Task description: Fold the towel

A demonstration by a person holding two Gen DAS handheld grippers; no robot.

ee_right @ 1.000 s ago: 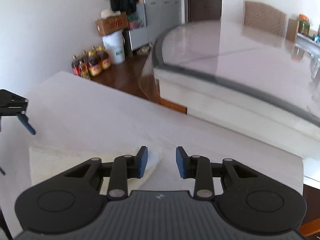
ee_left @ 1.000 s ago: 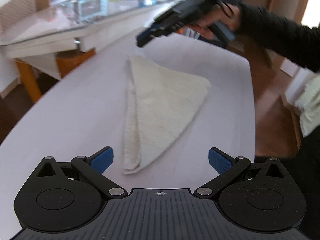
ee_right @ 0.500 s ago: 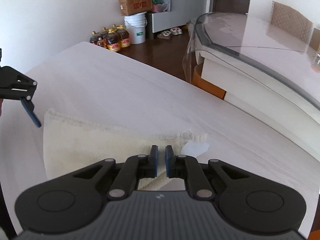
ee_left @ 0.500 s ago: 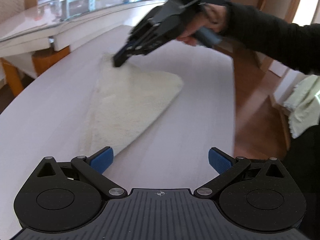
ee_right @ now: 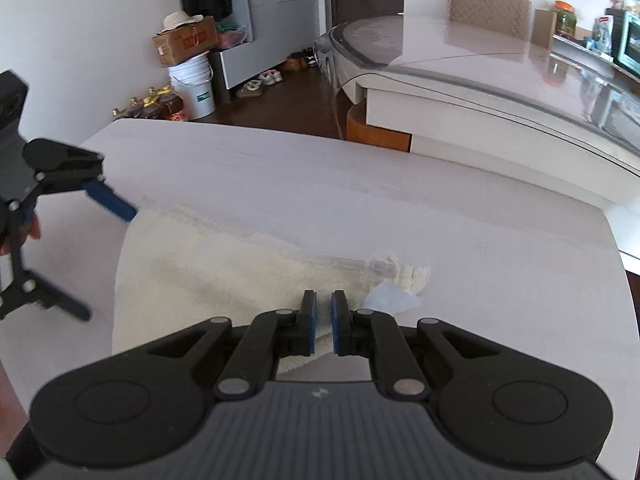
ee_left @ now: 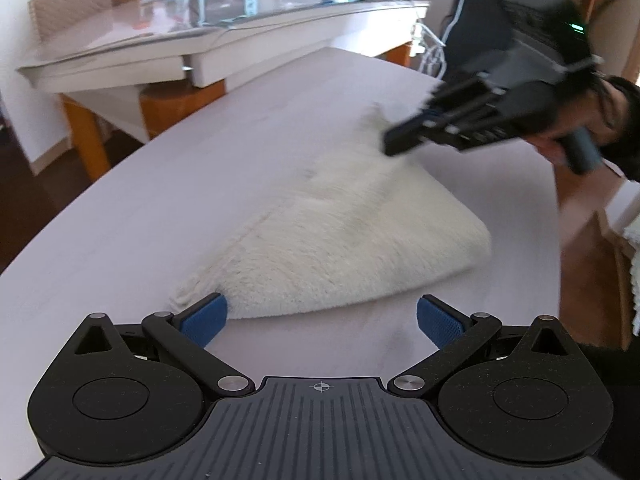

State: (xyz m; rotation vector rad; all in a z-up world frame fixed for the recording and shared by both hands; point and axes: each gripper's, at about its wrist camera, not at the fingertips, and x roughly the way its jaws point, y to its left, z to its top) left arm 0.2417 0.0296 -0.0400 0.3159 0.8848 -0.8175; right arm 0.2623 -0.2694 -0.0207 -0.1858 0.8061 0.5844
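Left wrist view first: at its far left a glass-topped white side table on orange wooden legs (ee_left: 168, 56) stands beyond the pale grey desk (ee_left: 120, 216); the cream, fluffy folded towel (ee_left: 344, 236) lies on the desk as a rough triangle, its near corner just beside the blue pad of one of the fingers (ee_left: 204, 320) of the left gripper (ee_left: 320, 320), whose fingers are spread wide with only bare desk and the towel's near edge between them (they press on nothing); farther right, the black right gripper (ee_left: 394, 142), blurred, reaches down to the towel's far corner, borne by a hand (ee_left: 560, 144) in a dark sleeve.

Right wrist view: the left gripper (ee_right: 116, 208) hangs at the left edge over the towel's (ee_right: 208, 272) far end; in the middle, the right gripper's (ee_right: 323, 308) blue-padded fingers are nearly closed, a narrow gap between them, directly over the towel's near edge; I cannot tell whether cloth is pinched; just to the right a pale blue label (ee_right: 390, 300) pokes out at the towel's ragged corner.
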